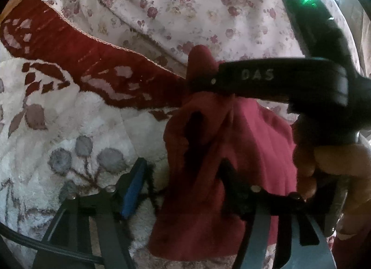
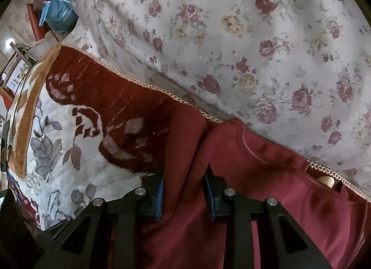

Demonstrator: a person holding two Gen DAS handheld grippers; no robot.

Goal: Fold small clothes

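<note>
The red top (image 2: 266, 176) lies bunched on a fluffy blanket (image 2: 58, 129), next to a flowery sheet (image 2: 231, 37). It looks soft, light and floppy, so it will sag when lifted. I think a seam or edge is the best place to grab. The right gripper (image 2: 184, 190) has a fold of the top between its blue pads (image 2: 160, 197), but whether they pinch it I cannot tell. The left gripper (image 1: 185, 190) stands apart, with cloth over one finger.

"DAS" on right tool (image 1: 201, 78)
</note>
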